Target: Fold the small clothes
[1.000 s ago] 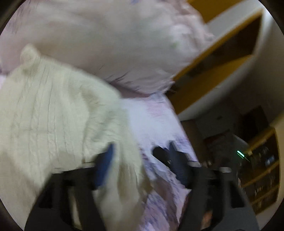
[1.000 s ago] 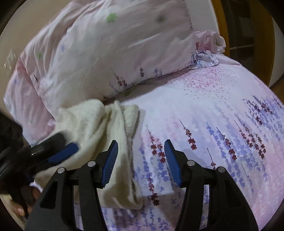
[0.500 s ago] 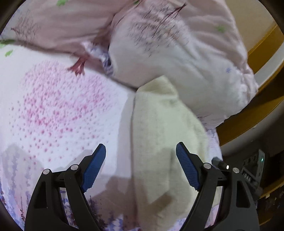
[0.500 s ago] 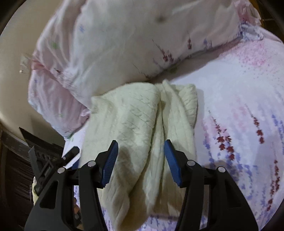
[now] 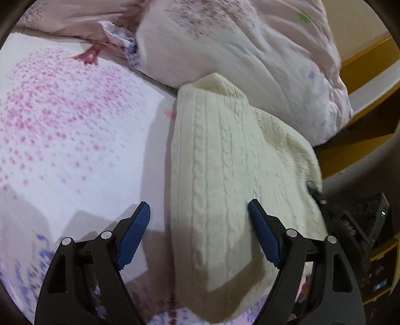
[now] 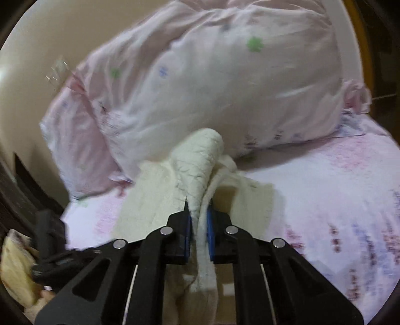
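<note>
The right gripper (image 6: 199,222) has just snapped its jaws closed on a raised ridge of the cream cable-knit sweater (image 5: 232,175), so a fold is likely being lifted. The left gripper (image 5: 198,232) has widened and now hangs empty, one blue ribbed pad (image 5: 262,237) over the knit. The thick, soft sweater lies beyond both on the pink floral bedsheet (image 5: 62,130), against a puffy pale pillow (image 6: 212,82).

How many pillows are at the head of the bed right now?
2. One large floral pillow lies behind the cream knit garment; a second pillow lies beside it in the left wrist view. Others may be out of frame.
</note>
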The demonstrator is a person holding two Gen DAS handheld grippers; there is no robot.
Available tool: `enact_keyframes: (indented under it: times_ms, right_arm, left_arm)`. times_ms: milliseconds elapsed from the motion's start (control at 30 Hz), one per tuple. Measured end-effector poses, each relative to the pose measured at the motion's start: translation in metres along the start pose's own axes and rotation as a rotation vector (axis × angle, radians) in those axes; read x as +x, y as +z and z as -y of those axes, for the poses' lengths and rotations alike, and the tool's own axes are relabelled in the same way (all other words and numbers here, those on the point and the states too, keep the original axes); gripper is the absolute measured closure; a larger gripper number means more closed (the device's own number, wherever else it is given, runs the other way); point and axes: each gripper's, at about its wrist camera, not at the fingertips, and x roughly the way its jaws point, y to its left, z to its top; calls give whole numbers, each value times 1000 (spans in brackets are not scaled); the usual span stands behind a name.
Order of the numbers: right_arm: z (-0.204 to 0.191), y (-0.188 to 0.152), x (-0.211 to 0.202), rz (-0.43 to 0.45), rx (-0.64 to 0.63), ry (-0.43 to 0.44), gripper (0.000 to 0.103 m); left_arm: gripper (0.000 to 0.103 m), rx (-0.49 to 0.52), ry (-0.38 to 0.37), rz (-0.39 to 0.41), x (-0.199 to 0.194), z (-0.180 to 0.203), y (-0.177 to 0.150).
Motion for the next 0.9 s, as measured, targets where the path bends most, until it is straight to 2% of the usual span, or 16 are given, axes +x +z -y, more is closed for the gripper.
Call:
enact_keyframes:
  times_ms: [67, 133, 200, 300, 367, 467, 533, 600, 633, 700, 767, 833, 867, 900]
  right_arm:
    - [20, -6, 18, -75, 47, -80, 93]
    - [38, -13, 35, -141, 108, -112, 93]
    - [45, -15, 38, -136, 151, -74, 93]
    - [31, -8, 24, -71, 71, -70, 93]
    - [23, -3, 19, -34, 24, -112, 93]
    - [43, -3, 41, -121, 75, -171, 93]
    - [50, -4, 49, -150, 100, -158, 91]
    - [53, -3, 35, -137, 118, -135, 79]
    - [55, -3, 29, -132, 131, -128, 76]
    - [61, -7, 13, -134, 178, -73, 63]
    - [64, -14, 2, -152, 211, -15, 63]
    - [64, -24, -4, -171, 220, 14, 63]
    - [62, -30, -4, -182, 209, 22, 66]
    - [60, -34, -4, -189, 186, 19, 91]
  left_arm:
    - [22, 27, -2, -9, 3, 7, -4]
    - [22, 51, 5, -7, 5, 11, -7]
    - [22, 61, 8, -1, 4, 14, -8]
    - [22, 44, -1, -4, 4, 8, -7]
    - [22, 46, 0, -1, 4, 8, -9]
    - [22, 80, 19, 3, 4, 15, -12]
    - [22, 80, 14, -1, 3, 18, -13]
    - [22, 61, 3, -7, 0, 15, -13]
    - [22, 45, -5, -12, -2, 11, -12]
    - [22, 24, -16, -17, -5, 6, -11]
    - [22, 14, -19, -18, -6, 3, -11]
    - [22, 22, -14, -17, -5, 4, -12]
    - [22, 29, -9, -18, -5, 5, -13]
    - [22, 37, -1, -19, -4, 7, -14]
